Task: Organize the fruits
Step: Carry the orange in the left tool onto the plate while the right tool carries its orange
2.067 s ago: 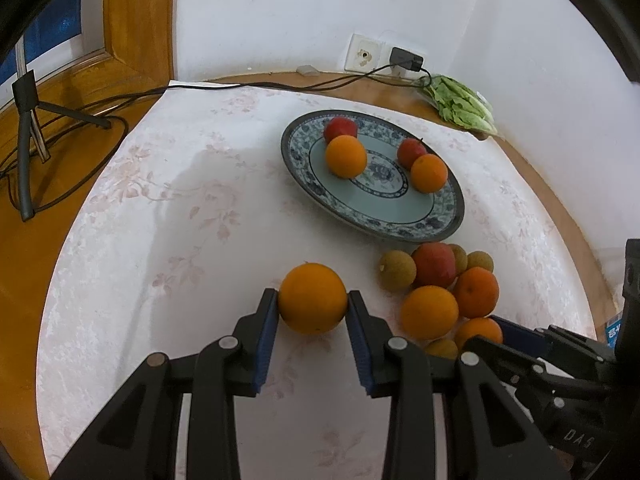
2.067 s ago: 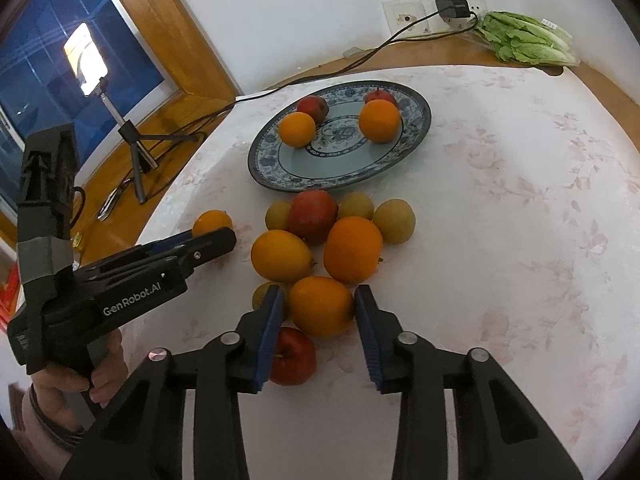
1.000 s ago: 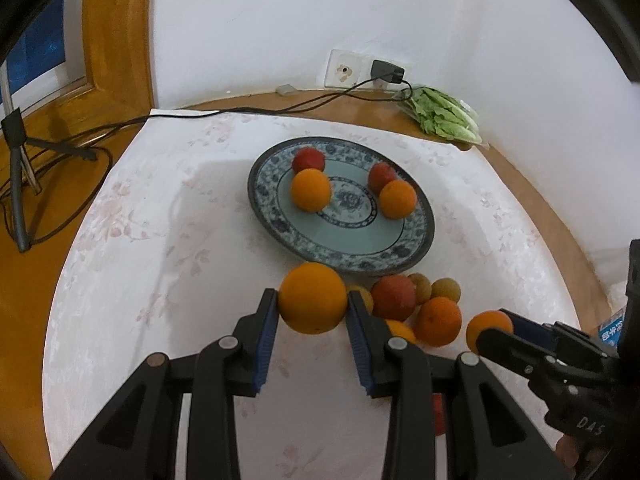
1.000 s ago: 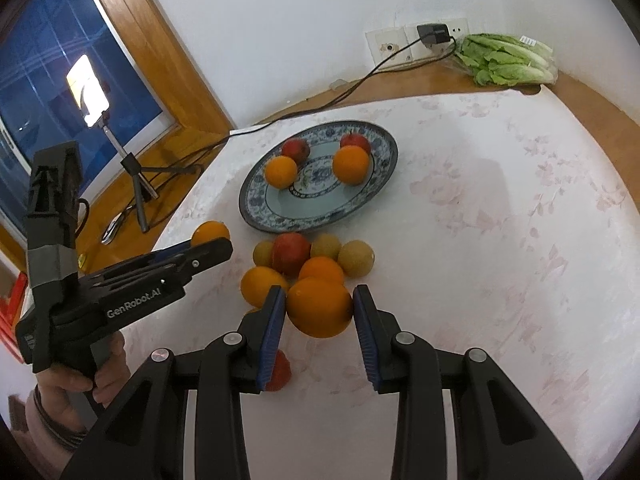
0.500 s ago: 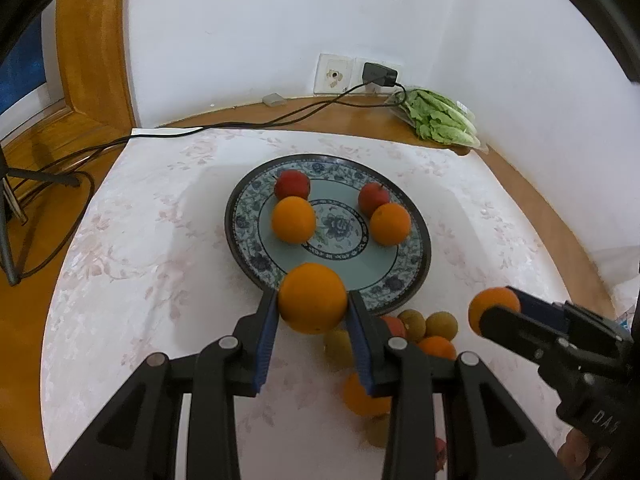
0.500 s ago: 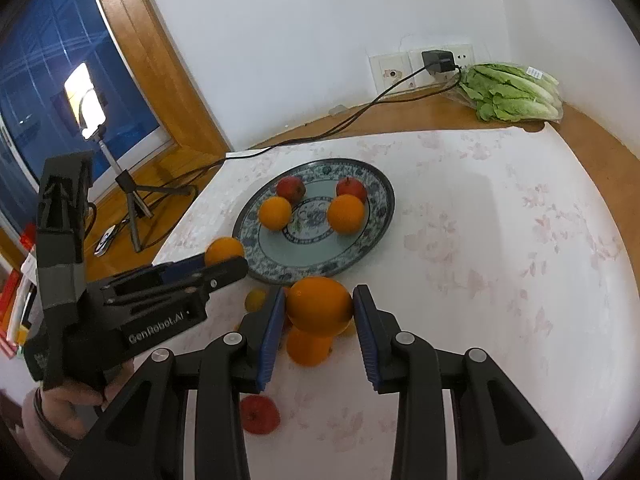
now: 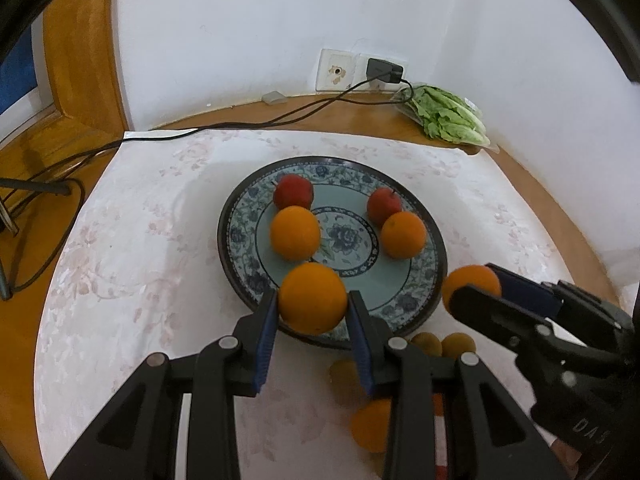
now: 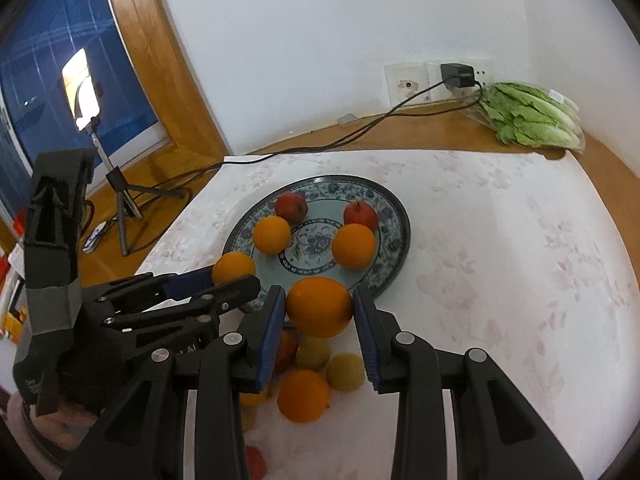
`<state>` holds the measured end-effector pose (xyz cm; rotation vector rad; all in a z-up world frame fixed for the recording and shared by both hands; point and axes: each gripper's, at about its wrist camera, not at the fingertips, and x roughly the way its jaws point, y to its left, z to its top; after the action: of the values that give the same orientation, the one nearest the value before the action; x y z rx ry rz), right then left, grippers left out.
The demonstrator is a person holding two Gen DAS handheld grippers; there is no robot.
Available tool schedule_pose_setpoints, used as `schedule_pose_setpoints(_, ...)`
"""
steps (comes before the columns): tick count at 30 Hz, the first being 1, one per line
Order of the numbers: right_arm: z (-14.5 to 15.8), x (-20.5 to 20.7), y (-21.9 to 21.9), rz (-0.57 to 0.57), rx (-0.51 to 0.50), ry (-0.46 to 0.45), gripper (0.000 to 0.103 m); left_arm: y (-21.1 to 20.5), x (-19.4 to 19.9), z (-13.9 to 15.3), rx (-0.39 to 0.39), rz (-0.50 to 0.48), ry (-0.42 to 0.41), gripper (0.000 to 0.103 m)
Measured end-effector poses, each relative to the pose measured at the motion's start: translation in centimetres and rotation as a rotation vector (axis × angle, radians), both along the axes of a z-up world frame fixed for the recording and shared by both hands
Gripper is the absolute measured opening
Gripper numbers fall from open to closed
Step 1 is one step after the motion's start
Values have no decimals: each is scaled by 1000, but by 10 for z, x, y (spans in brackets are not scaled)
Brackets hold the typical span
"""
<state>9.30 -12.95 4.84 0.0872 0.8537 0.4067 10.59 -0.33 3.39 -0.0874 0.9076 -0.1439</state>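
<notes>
Both tongs are clamped on fruit above the near rim of a blue-patterned plate (image 7: 240, 264): the left gripper (image 7: 313, 312) pinches one orange (image 7: 313, 298) between its blue pads, and the right gripper (image 8: 320, 312) pinches a second orange (image 8: 320, 306) the same way. In each wrist view the held fruit hangs over the plate's near edge, not yet set down. The plate sits on a pale floral tablecloth (image 7: 132, 248), toward the cloth's far edge, and already carries two oranges (image 7: 295, 233) and two red apples (image 7: 293, 191), set in a left pair and a right pair with the painted centre bare between them.

The risk now looks to be crowding. The two grippers ride close together at the same edge of the plate, and the left one's tip crosses just beside the right one's fingers in the right wrist view; a careless approach could knock them together and jar a fruit loose. Each orange is round and smooth and held only at its widest part, so it would likely roll if let go before it touches the plate. A roll inward could bump the fruit already placed; a roll outward would take it over the rim onto the cloth. Below the grippers, loose fruit (image 8: 304, 396) lies on the cloth near its front edge, and a dropped orange could scatter that pile.
</notes>
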Motion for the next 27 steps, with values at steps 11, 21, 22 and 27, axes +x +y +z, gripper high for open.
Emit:
schedule_pose_setpoints(11,-17,21,6,8,-50,17,36,1,15,-10,2,0,8,36)
schedule_pose_setpoints(21,-27,36,7,-3,-77,20,36,4,28,-14,1,12,6,36)
schedule_pose_setpoints(22,-28,37,7,-1,-75,19,36,3,29,-15,2,11,6,36)
schedule_pose_setpoints(27,-31,44,7,2,-75,12,36,3,33,-16,3,9,0,36)
